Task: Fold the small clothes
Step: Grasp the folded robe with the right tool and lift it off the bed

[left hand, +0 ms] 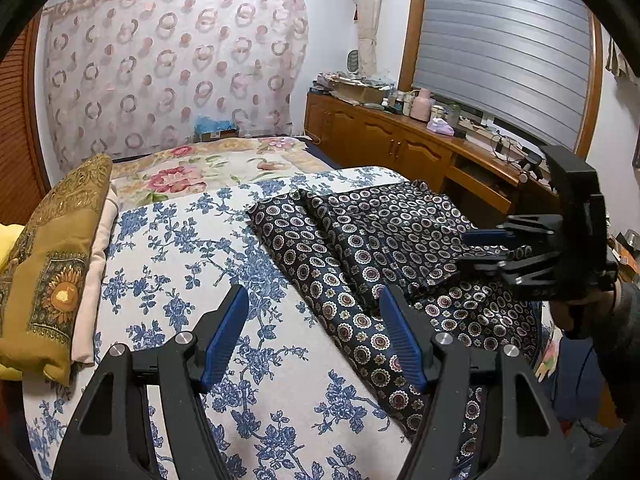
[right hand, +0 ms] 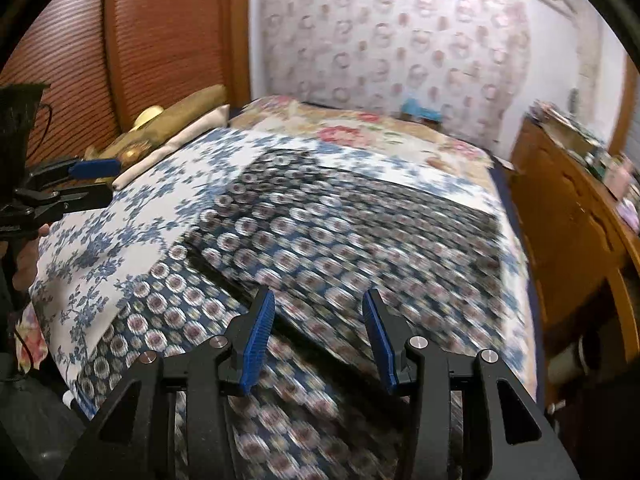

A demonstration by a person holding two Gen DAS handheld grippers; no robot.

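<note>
A dark navy garment with round flower medallions (left hand: 360, 240) lies partly folded on the blue-and-white floral bedspread (left hand: 180, 260). It also shows, blurred, in the right wrist view (right hand: 340, 232). My left gripper (left hand: 314, 336) is open and empty, hovering above the garment's left edge. My right gripper (right hand: 318, 340) is open above the garment, with nothing between its fingers. In the left wrist view the right gripper (left hand: 486, 250) sits at the garment's right side, jaws apart, just over the cloth. The left gripper (right hand: 96, 182) shows at the left of the right wrist view.
A gold sunflower cushion (left hand: 52, 264) and a cream folded cloth (left hand: 96, 280) lie at the bed's left edge. A pink floral quilt (left hand: 208, 168) covers the far bed. A cluttered wooden cabinet (left hand: 400, 140) stands right of the bed.
</note>
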